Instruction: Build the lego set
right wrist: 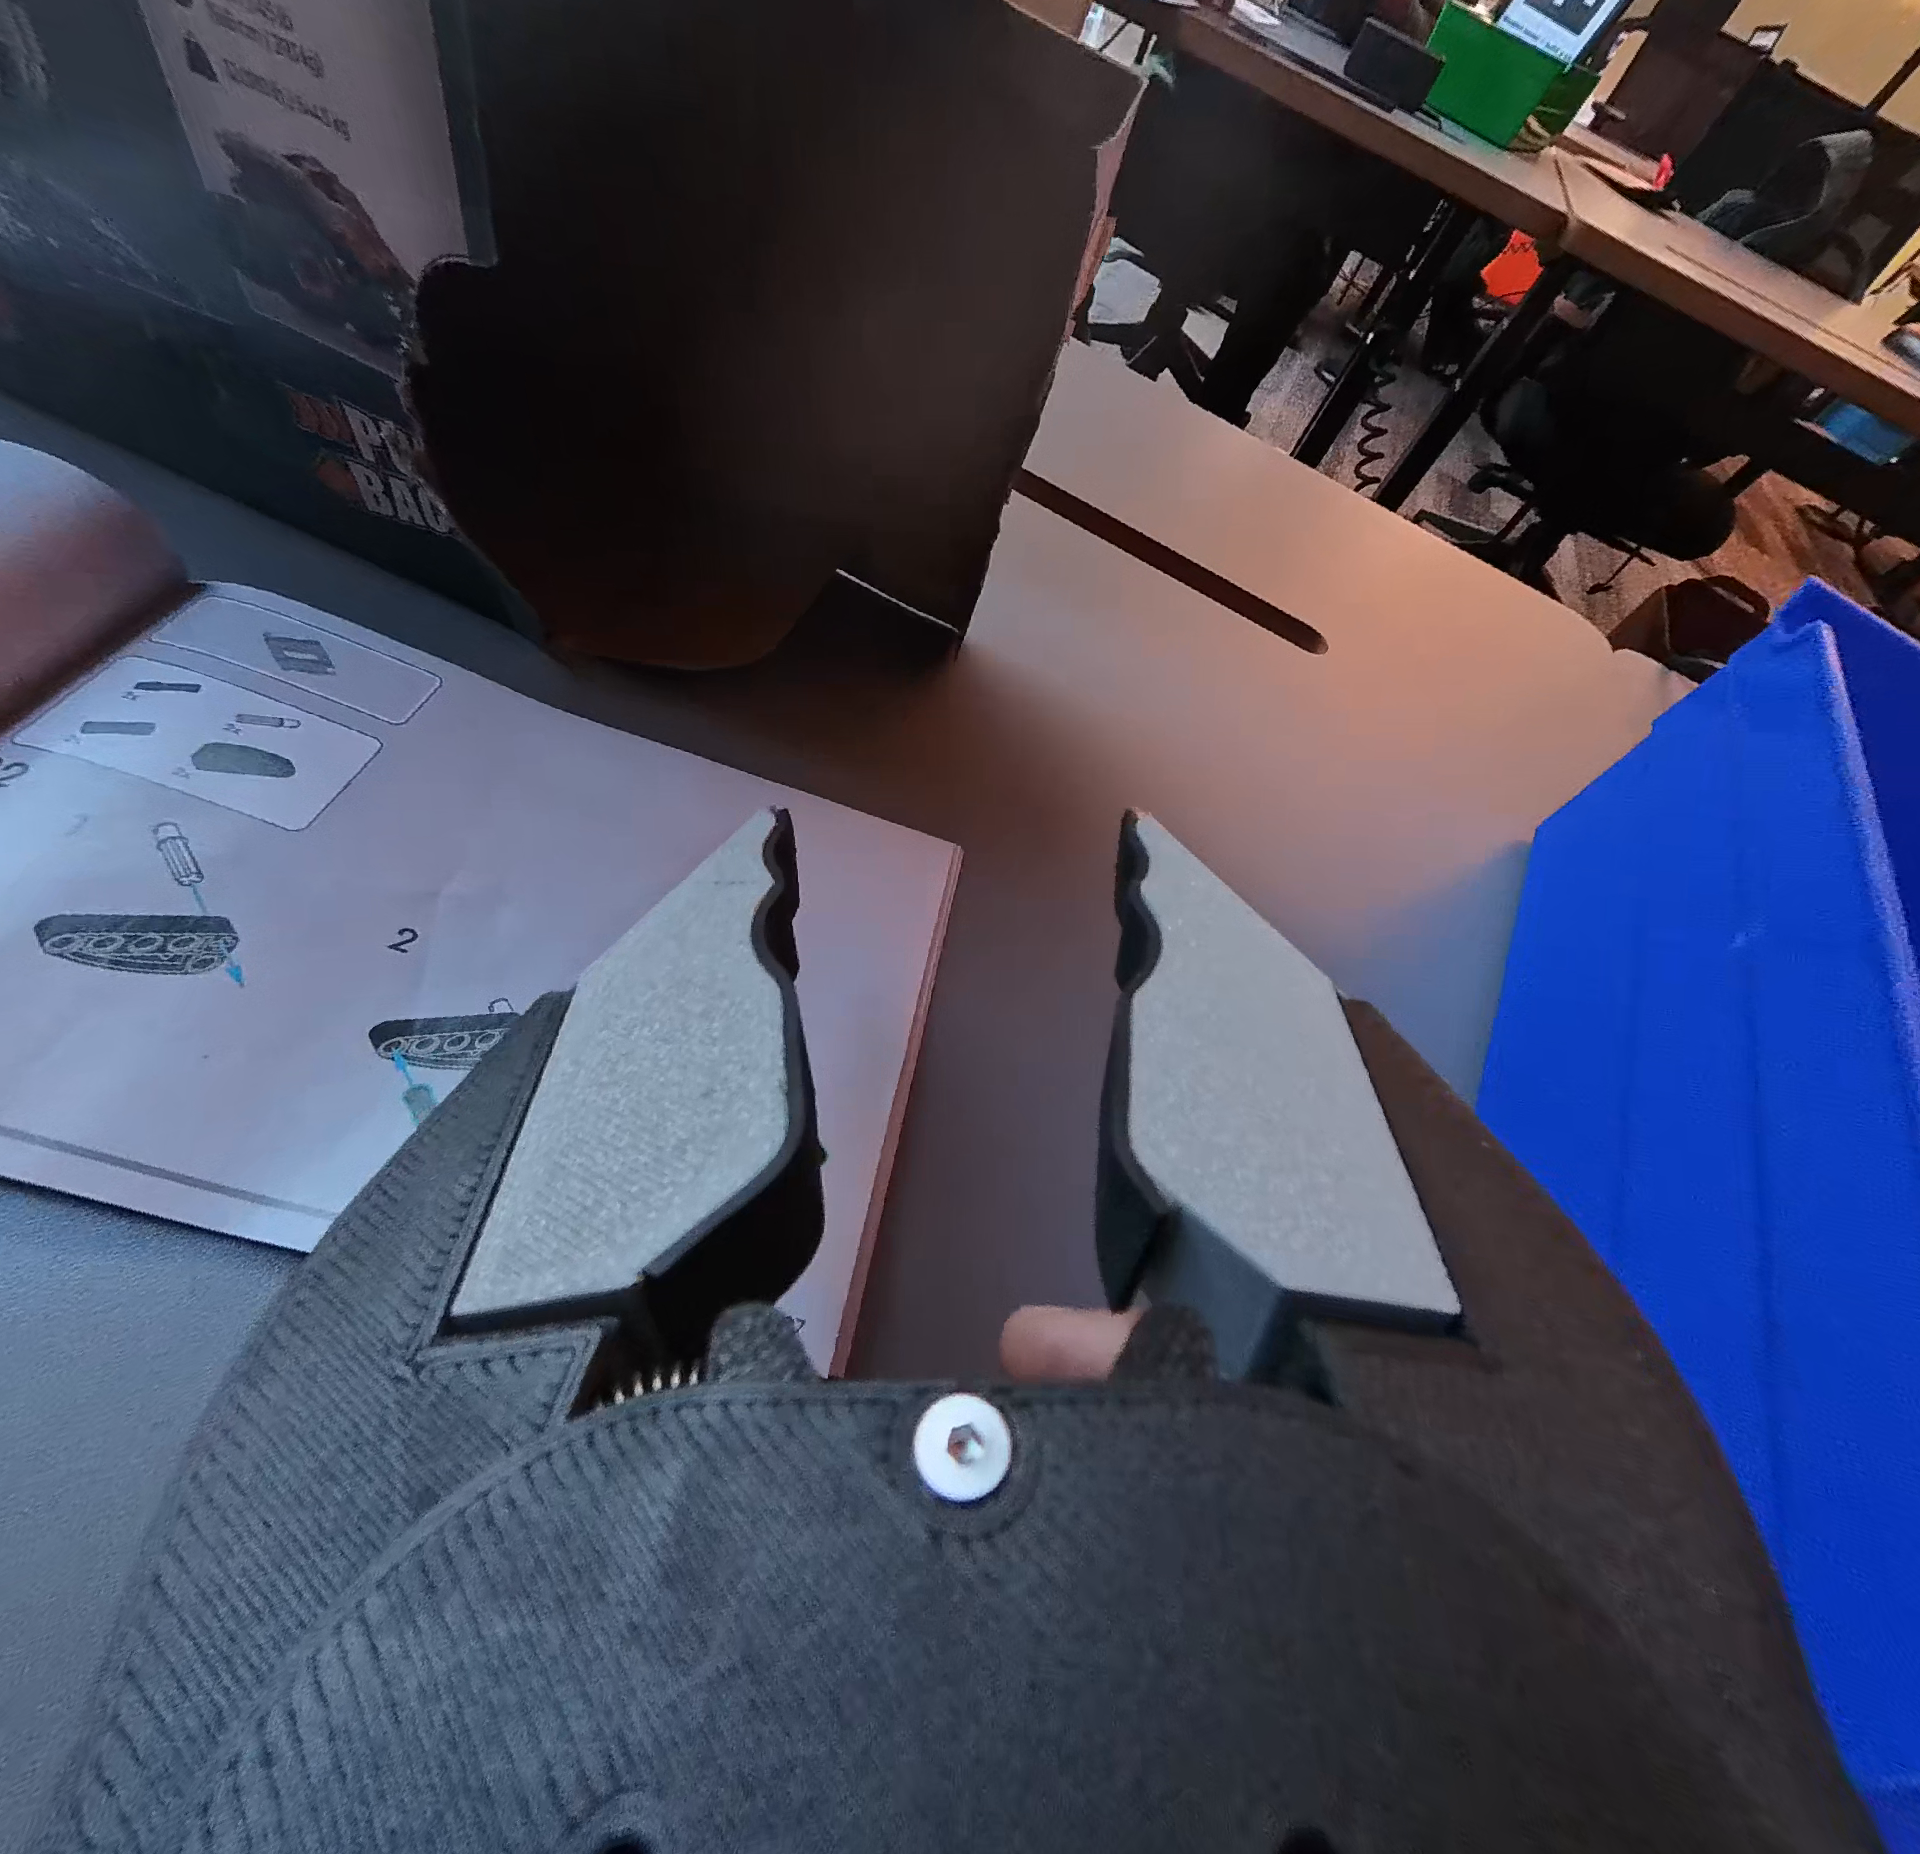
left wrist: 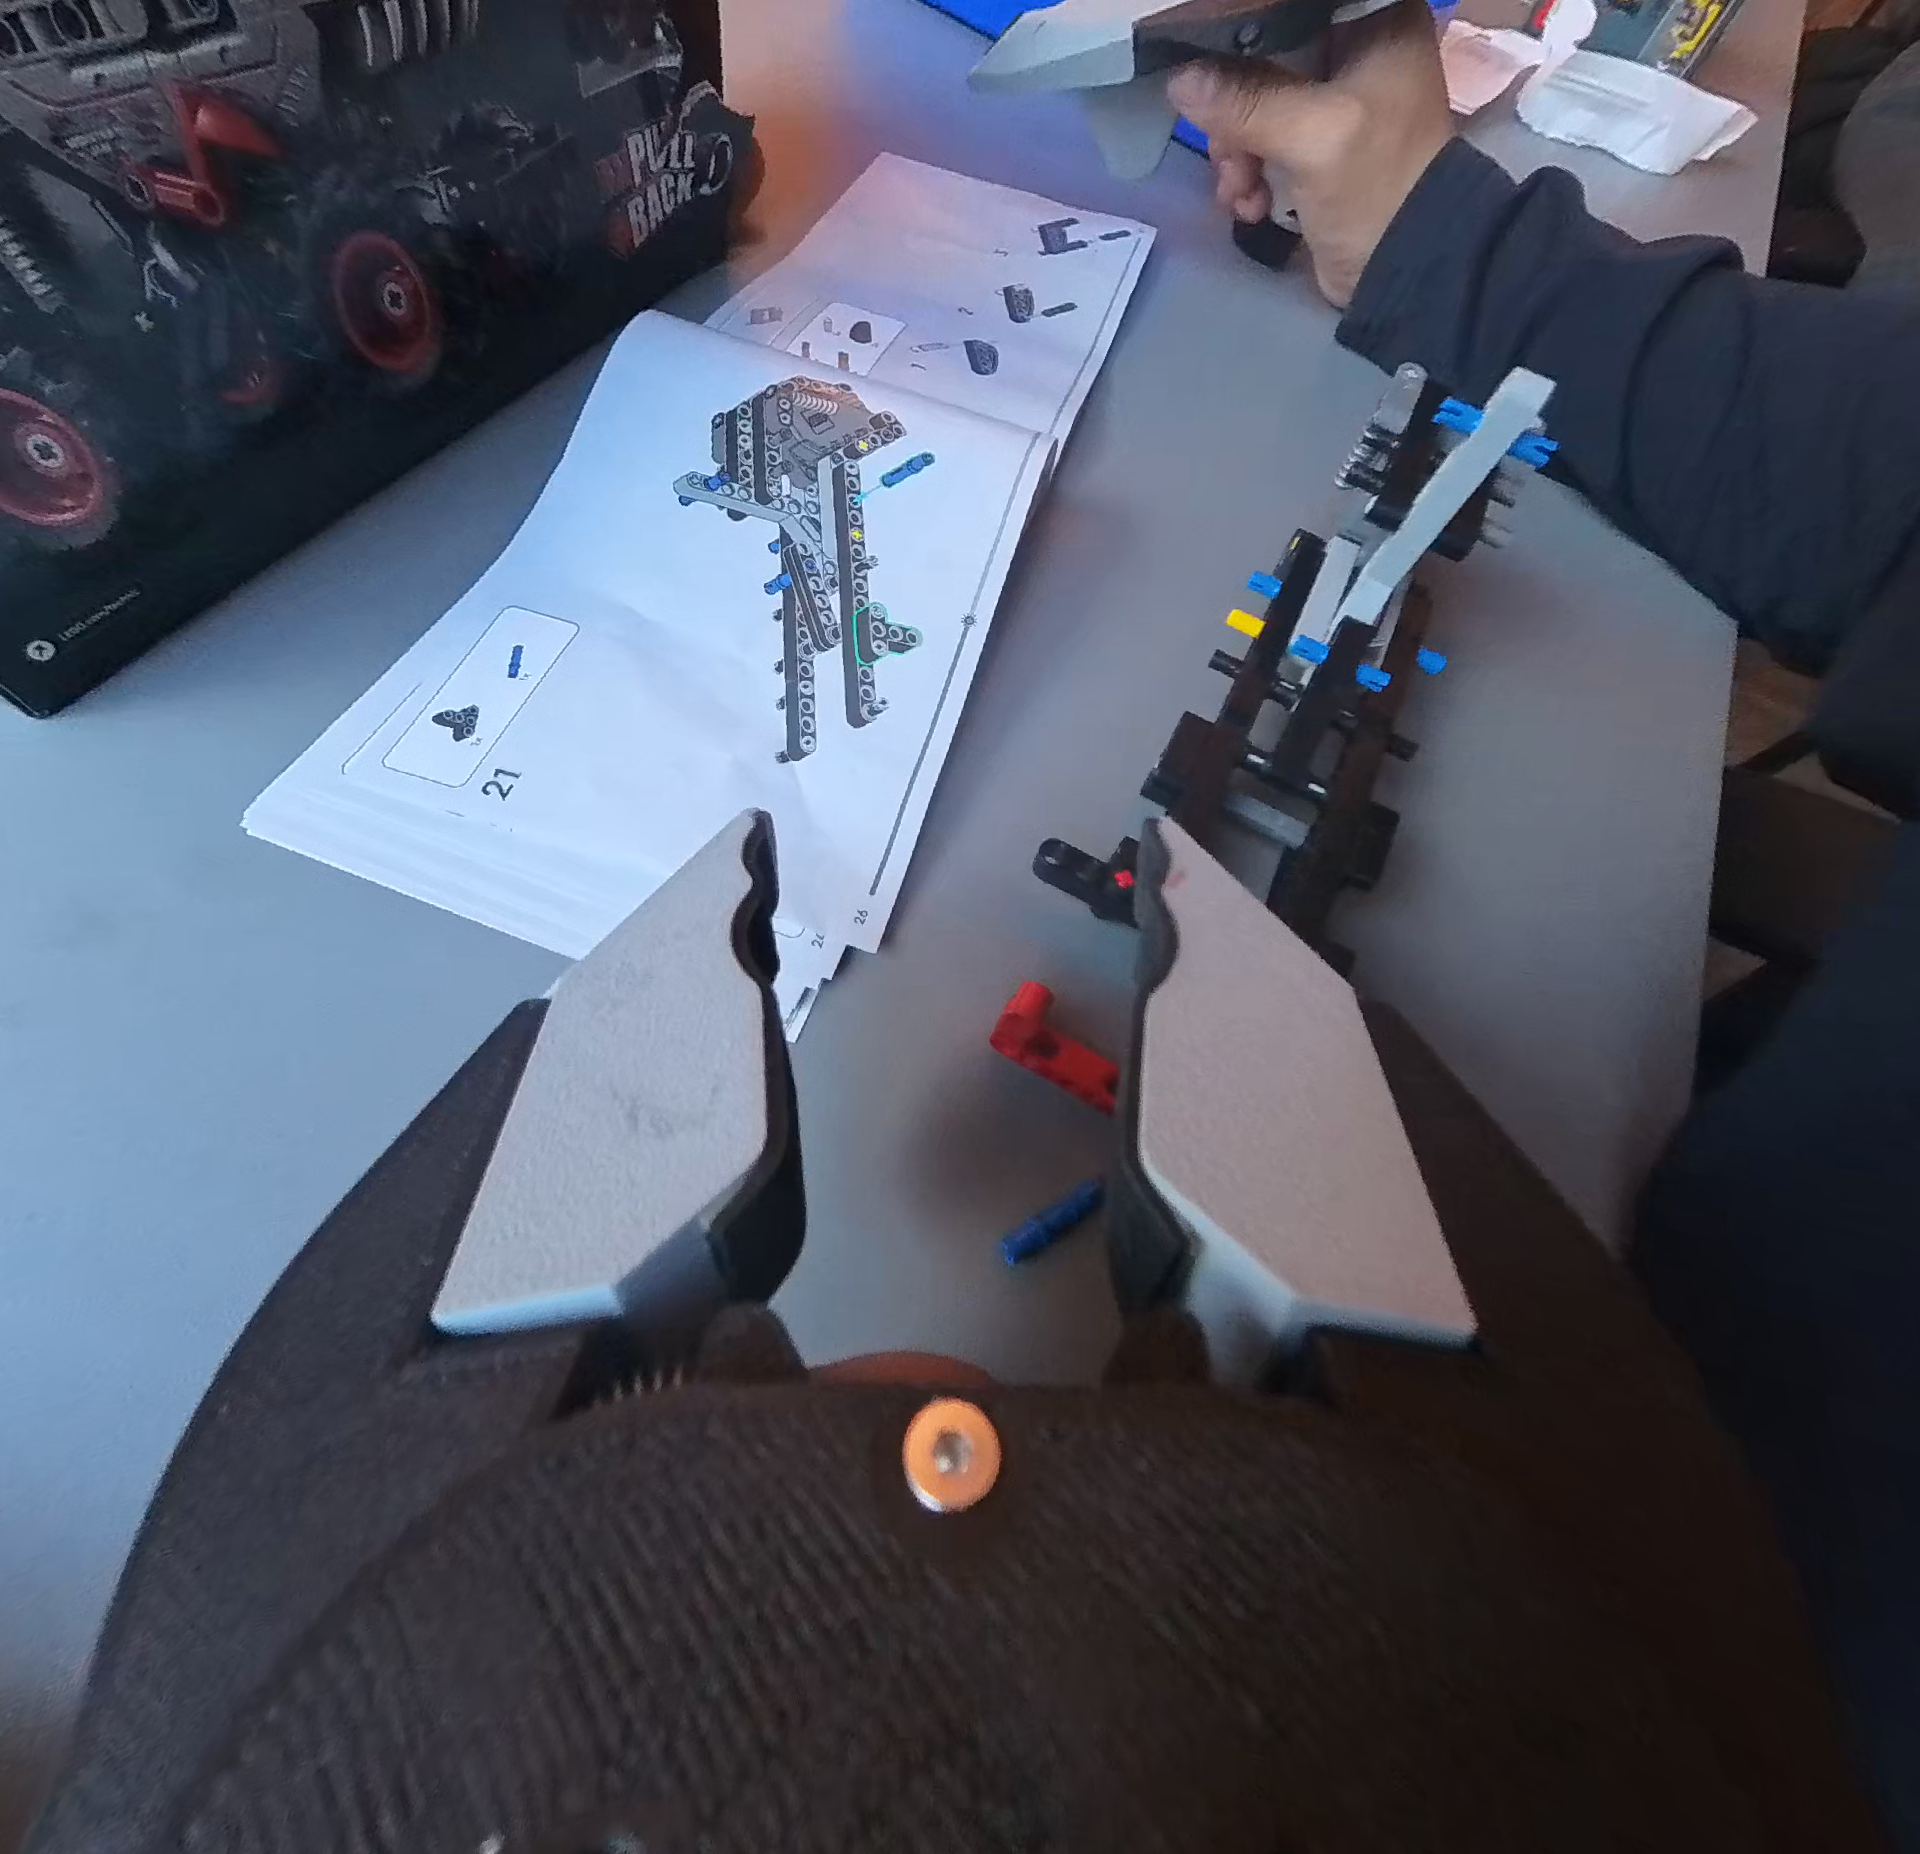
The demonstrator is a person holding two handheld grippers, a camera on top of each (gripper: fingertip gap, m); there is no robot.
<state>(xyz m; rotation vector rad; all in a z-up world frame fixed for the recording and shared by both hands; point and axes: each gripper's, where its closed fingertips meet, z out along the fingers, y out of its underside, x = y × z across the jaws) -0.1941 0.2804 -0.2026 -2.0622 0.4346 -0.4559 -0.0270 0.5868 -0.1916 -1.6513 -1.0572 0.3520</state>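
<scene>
My left gripper is open and empty above the grey table. Between and just past its fingers lie a red piece, a blue pin and a small black piece. The partly built black and grey frame with blue and yellow pins lies to the right. The open instruction booklet lies ahead on the left. My right gripper is open and empty over the booklet's far edge; it also shows far off in the left wrist view, held by a hand.
The set's dark box stands at the left; its torn flap rises ahead of my right gripper. A blue bin is on the right. White bags lie far back. A dark sleeve reaches across the table's right edge. To the small black piece: left tips about 4 cm, right tips about 30 cm. My left tips are roughly 8 cm from the blue pin.
</scene>
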